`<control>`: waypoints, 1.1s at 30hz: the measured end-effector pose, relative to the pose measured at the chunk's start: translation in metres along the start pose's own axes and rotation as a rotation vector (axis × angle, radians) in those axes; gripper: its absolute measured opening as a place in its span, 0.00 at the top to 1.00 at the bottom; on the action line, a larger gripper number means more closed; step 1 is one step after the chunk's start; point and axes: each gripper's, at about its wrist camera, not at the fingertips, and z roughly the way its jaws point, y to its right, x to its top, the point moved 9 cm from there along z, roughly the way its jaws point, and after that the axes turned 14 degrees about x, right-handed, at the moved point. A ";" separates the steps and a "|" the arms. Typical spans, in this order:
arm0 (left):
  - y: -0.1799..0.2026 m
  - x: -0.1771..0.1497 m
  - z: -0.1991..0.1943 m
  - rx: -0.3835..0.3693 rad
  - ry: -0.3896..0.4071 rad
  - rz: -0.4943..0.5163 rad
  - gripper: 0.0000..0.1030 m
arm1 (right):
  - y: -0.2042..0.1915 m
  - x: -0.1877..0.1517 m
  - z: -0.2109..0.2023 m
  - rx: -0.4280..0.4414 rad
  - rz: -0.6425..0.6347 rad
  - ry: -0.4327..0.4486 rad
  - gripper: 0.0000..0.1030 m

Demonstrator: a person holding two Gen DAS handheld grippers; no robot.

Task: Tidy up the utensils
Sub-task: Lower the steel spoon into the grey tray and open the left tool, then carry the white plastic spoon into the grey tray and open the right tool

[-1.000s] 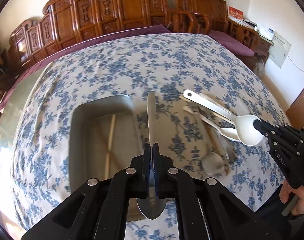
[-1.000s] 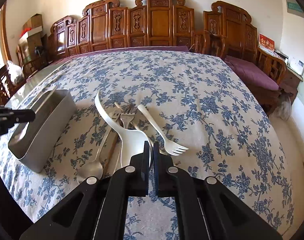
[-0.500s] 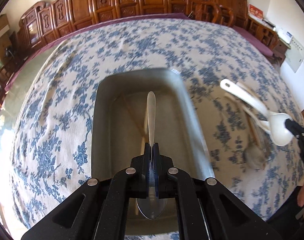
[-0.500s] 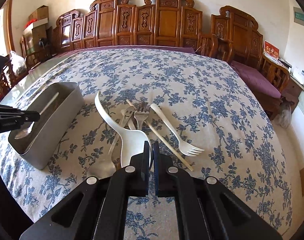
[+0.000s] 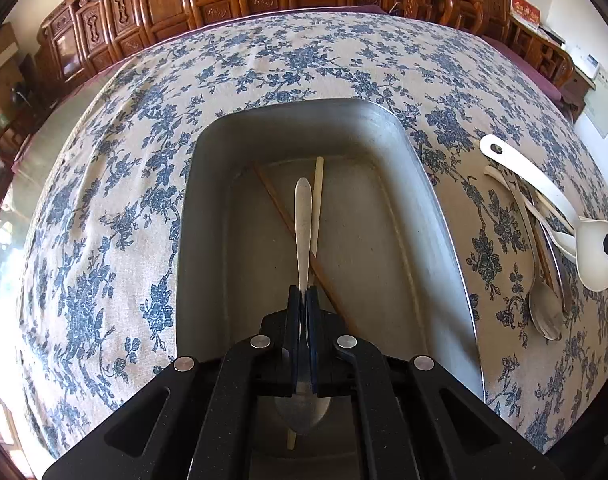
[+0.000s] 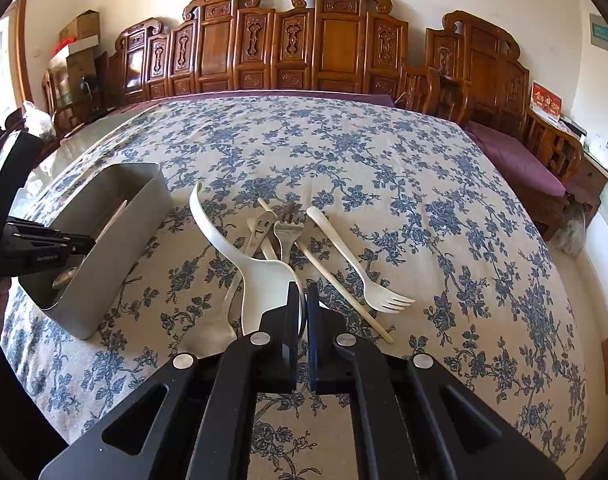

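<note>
Left gripper (image 5: 302, 294): clamped on metal spoon (image 5: 303, 216), handle pointing up-frame, bowl toward lens. Beneath: grey metal bin (image 5: 423, 184), centre frame, containing two chopsticks (image 5: 317, 192). Right gripper (image 6: 302, 292): closed, pinching rim of white ladle (image 6: 264, 280), lower centre. Just beside: white fork (image 6: 359, 268), metal fork (image 6: 286, 238), loose chopstick (image 6: 343, 292). Underneath all: floral tablecloth (image 6: 423, 184).

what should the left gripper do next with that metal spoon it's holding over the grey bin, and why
Probably lower a touch and open. The left gripper is shut on the metal spoon, which hangs lengthwise inside the grey rectangular bin, above the wooden chopsticks already lying on its floor. Released there, the spoon should land in the bin.
</note>
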 end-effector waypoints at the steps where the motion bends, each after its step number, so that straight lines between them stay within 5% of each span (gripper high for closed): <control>1: -0.001 -0.001 -0.002 -0.004 0.001 -0.003 0.98 | 0.000 0.001 -0.001 0.002 -0.001 0.001 0.96; 21: -0.066 0.005 -0.092 -0.058 0.190 -0.052 0.97 | -0.104 0.052 0.005 0.056 -0.143 0.003 0.96; 33: -0.100 -0.006 -0.101 -0.078 0.213 -0.092 0.97 | -0.154 0.065 0.042 -0.001 -0.248 -0.076 0.96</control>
